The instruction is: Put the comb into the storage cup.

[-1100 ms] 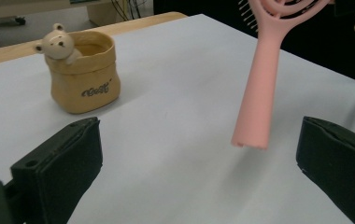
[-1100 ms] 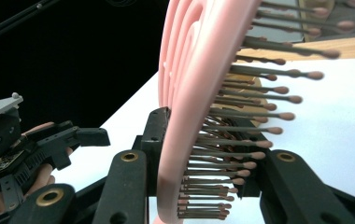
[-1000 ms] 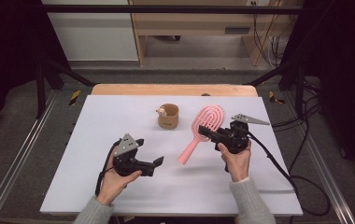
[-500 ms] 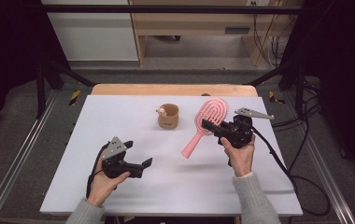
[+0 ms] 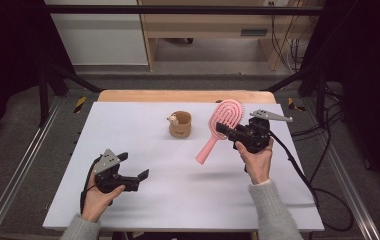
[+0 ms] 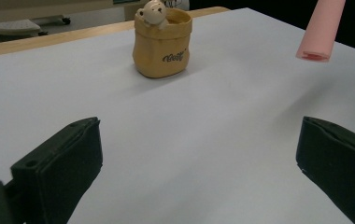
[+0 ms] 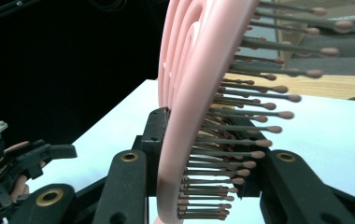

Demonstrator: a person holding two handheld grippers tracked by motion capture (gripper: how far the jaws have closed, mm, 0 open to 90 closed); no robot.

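Note:
A pink hairbrush [image 5: 226, 116] hangs tilted above the white tabletop [image 5: 143, 130], its handle pointing down and to the left. My right gripper [image 5: 224, 130] is shut on the brush's head, one jaw on the back and one in the bristles [image 7: 241, 140]. A small tan pot with a bear figure [image 5: 180, 125] stands upright left of the brush. My left gripper [image 5: 139, 180] rests low near the front left, open with nothing between its jaws. In the left gripper view the pot [image 6: 162, 44] stands ahead and the brush's handle end [image 6: 319, 32] hangs at the upper right.
A wooden strip [image 5: 178, 96] runs along the table's back edge. Metal rails [image 5: 23, 165] flank both sides, and a cable [image 5: 298, 170] trails from the right gripper across the right of the table. My left gripper [image 7: 31, 158] shows far off in the right gripper view.
My left hand has drawn its open gripper to the left and slightly toward the front edge. The brush in the right gripper sits a little higher, with its handle off the table.

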